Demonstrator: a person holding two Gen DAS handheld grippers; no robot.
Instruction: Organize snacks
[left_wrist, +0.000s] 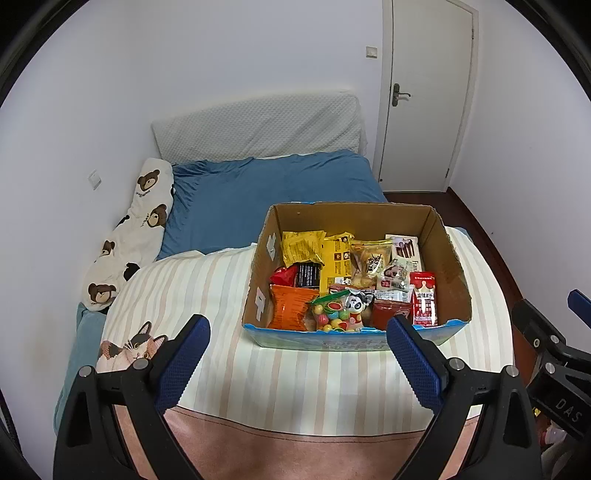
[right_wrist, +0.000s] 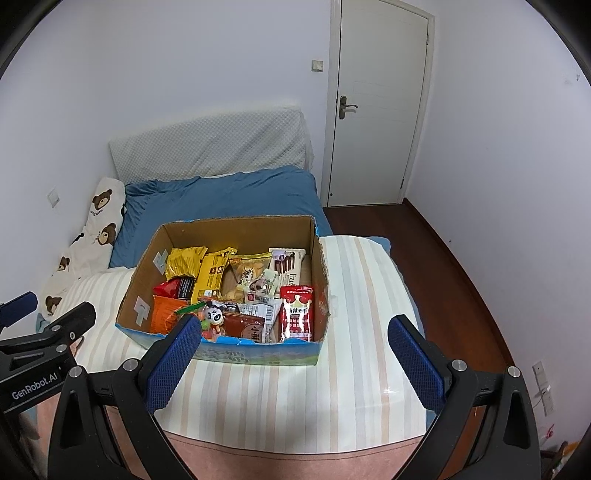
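Note:
An open cardboard box stands on the striped blanket on the bed; it also shows in the right wrist view. It holds several snack packets: yellow bags, an orange packet, a candy bag with a panda and a red packet. My left gripper is open and empty, held just in front of the box. My right gripper is open and empty, also in front of the box, slightly to its right.
A striped blanket covers the near bed, over a blue sheet. A bear-print pillow lies along the left wall. A white door and wooden floor are to the right.

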